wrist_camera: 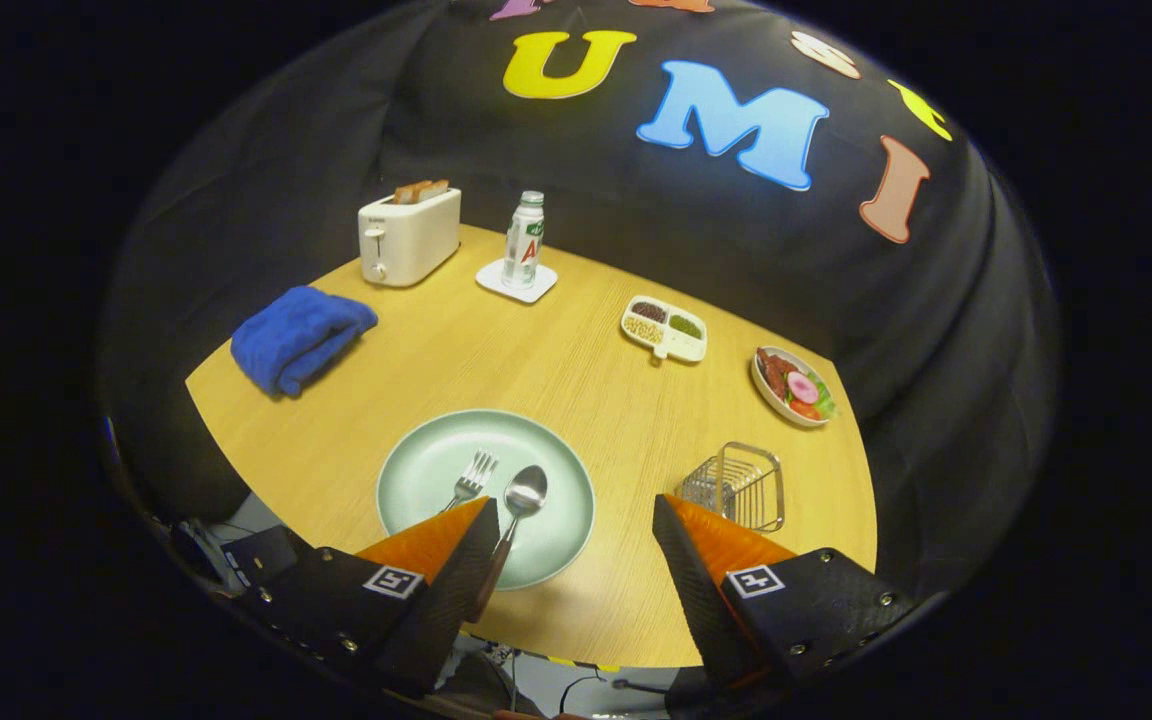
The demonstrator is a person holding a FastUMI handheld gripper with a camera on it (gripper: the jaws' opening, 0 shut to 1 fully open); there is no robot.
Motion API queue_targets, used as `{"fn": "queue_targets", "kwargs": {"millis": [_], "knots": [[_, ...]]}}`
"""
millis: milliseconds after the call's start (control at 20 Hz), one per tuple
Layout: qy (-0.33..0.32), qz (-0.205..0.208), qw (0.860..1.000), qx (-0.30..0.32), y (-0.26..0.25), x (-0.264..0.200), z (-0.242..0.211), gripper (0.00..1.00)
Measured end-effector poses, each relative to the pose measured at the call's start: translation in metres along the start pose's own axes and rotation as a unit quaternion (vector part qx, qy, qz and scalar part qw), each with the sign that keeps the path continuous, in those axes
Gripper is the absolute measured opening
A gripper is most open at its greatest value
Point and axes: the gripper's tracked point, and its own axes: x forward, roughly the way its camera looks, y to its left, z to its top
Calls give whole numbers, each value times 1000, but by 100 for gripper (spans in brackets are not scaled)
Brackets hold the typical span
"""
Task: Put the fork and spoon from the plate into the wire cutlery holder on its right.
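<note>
Spread wide at the bottom of the frame, our gripper [574, 515] hung above the near edge of the wooden bench [556, 370], its fingers [456, 560] pinching nothing. We saw the pale green plate [426, 465] low and left of centre, just ahead of the left finger, which covered part of its near rim. On the plate lay the fork [473, 477] and the spoon [521, 500] side by side, heads pointing away from us, the spoon's handle running down along the inner edge of the left finger. The wire cutlery holder [741, 485] stood at the lower right, beside the plate and just beyond the right finger's tip. Farther back, we noted a folded blue towel [301, 337] at the left, a white toaster [408, 237] with bread in its slots at the upper left, a bottle [524, 240] on a white coaster [516, 280] near it, a divided dish [664, 328] of beans right of centre, and a bowl [792, 386] of food at the right.
</note>
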Motion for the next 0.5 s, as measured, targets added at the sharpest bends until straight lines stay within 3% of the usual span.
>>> {"fn": "queue_targets", "kwargs": {"millis": [150, 250, 400, 500], "knots": [[55, 24, 998, 2, 17, 17, -27, 94], [89, 34, 995, 10, 23, 24, -41, 87], [121, 40, 992, 8, 26, 36, -51, 86], [141, 51, 989, 7, 33, 41, -59, 80]]}}
